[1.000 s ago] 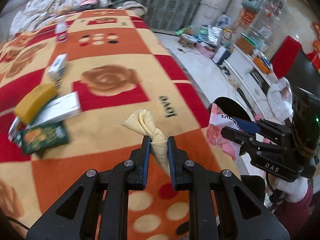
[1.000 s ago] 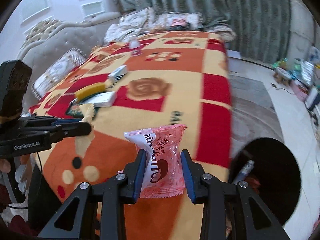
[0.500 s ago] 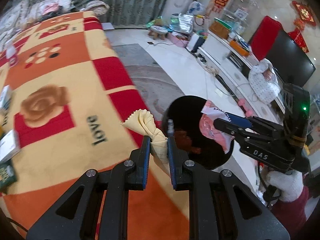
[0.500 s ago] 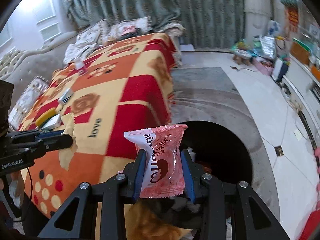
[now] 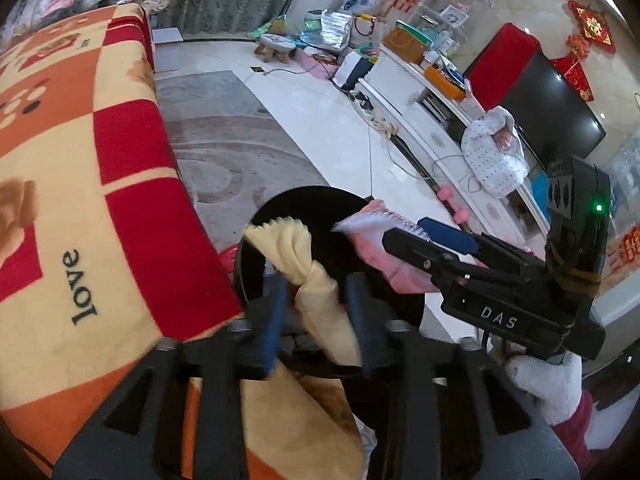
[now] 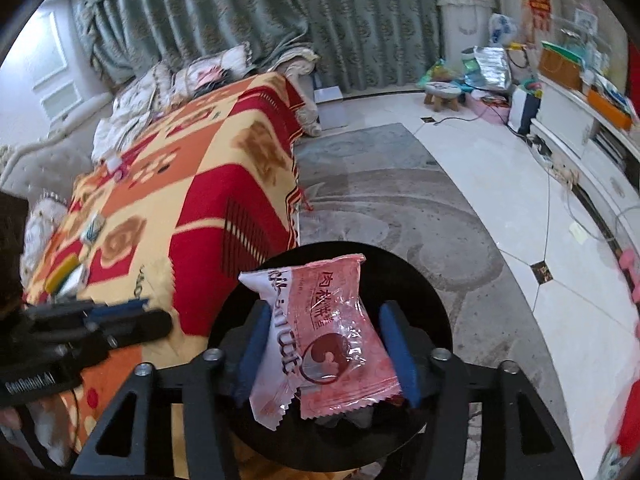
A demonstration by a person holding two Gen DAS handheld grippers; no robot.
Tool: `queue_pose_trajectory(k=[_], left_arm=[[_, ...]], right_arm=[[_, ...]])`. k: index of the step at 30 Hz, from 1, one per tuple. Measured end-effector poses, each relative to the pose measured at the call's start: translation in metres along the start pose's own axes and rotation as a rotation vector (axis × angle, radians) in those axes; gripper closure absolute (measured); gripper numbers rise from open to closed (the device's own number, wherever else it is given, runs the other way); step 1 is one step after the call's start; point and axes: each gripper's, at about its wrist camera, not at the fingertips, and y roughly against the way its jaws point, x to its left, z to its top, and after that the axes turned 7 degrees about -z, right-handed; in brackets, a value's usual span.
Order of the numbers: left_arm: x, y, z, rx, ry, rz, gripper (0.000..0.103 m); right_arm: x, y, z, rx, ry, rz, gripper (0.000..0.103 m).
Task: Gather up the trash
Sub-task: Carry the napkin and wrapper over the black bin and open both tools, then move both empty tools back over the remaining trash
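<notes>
Both grippers hang over a round black bin point(image 5: 320, 208) point(image 6: 420, 272) on the floor beside the bed. My left gripper point(image 5: 316, 310) has its jaws opening; a twisted yellow wrapper point(image 5: 308, 276) stands loose between them and leans on the right finger. My right gripper point(image 6: 326, 344) is opening too. A pink snack packet point(image 6: 328, 336) lies slack between its blue pads, with a gap showing on the right side. In the left wrist view the right gripper point(image 5: 404, 232) reaches in from the right with the pink packet point(image 5: 372, 236). The left gripper point(image 6: 156, 314) shows at the right wrist view's left edge.
The bed with its red, orange and yellow blanket point(image 5: 80, 200) point(image 6: 200, 200) borders the bin on the left; small boxes and a yellow block point(image 6: 60, 272) lie on it. A grey rug point(image 6: 392, 200), white tiles, a TV cabinet point(image 5: 420, 120) and a gloved hand point(image 5: 548, 380) are around.
Both grippers swung from above the blanket to over the black bin. Both pairs of jaws, shut on the wrapper and the packet before, have spread, and both items now sit loose.
</notes>
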Motion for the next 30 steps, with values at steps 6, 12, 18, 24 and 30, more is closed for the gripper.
queue_pose_trajectory(k=[6, 12, 18, 24, 30], left_arm=[[0.007, 0.008, -0.003, 0.003, 0.006, 0.042, 0.063], [0.018, 0.025, -0.013, -0.022, 0.014, 0.127, 0.063], [0.032, 0.038, -0.027, -0.033, 0.013, 0.214, 0.063], [0.048, 0.054, -0.036, -0.048, 0.034, 0.265, 0.063], [0.062, 0.068, -0.042, -0.059, 0.044, 0.302, 0.063]], right_arm=[[0.0, -0.005, -0.001, 0.016, 0.004, -0.012, 0.044], [0.009, -0.007, -0.009, 0.038, 0.012, 0.003, 0.042], [0.027, -0.007, -0.013, 0.049, 0.044, 0.02, 0.042], [0.054, -0.007, -0.015, 0.058, 0.097, 0.04, 0.038], [0.079, -0.008, -0.02, 0.071, 0.12, 0.062, 0.037]])
